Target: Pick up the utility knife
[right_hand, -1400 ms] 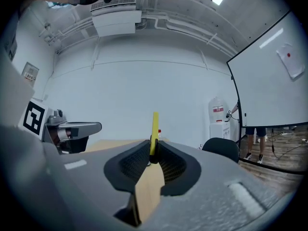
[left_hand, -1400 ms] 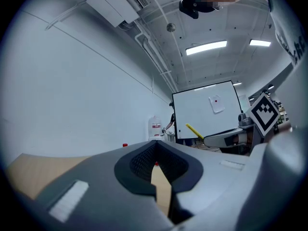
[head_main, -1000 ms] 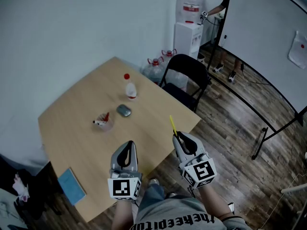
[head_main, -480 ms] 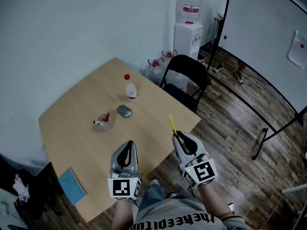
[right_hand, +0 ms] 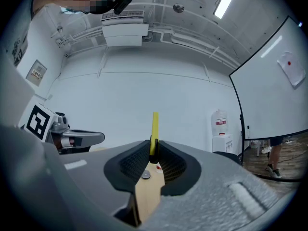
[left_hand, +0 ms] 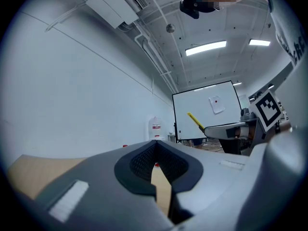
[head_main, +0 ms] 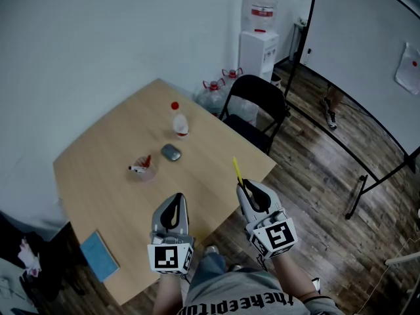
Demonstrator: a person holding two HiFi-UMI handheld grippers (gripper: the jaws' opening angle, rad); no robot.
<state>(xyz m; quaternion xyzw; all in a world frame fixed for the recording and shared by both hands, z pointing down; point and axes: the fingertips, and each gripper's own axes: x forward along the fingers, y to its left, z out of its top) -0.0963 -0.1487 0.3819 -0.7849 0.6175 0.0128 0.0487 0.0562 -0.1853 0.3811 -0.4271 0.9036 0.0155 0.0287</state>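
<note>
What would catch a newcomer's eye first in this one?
A yellow utility knife pokes out of the right gripper, jaws clamped on it, near the front edge of the table. The left gripper beside it is shut and empty. A red-capped bottle stands farther back on the table.

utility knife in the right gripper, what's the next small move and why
Probably a slight lift of the right gripper without loosening it: its jaws already pinch the yellow utility knife, which sticks out past them, off the table. The pickup looks done.
</note>
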